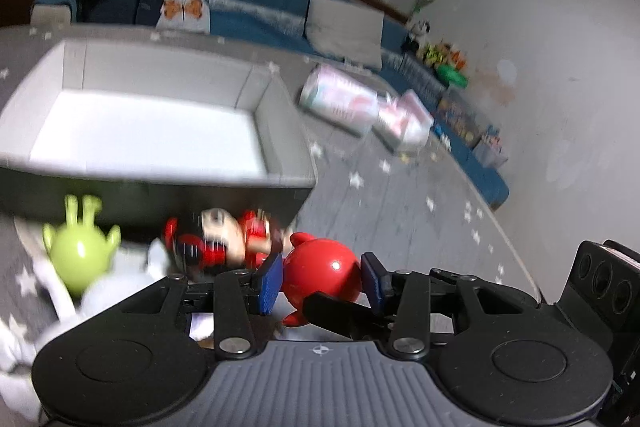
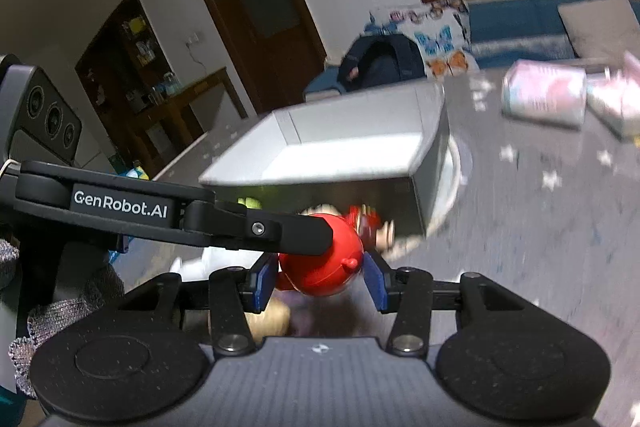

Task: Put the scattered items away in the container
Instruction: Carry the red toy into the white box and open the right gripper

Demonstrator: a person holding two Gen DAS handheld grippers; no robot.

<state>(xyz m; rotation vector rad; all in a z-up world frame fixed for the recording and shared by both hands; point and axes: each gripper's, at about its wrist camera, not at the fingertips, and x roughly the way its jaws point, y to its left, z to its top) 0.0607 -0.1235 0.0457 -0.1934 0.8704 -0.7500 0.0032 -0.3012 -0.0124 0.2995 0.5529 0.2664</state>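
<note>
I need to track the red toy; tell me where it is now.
In both wrist views the round red toy sits low at centre, clamped between both tools' blue pads, just in front of the grey box.

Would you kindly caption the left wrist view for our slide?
Both tools grip one red round toy before the grey container, green alien toy alongside.
</note>
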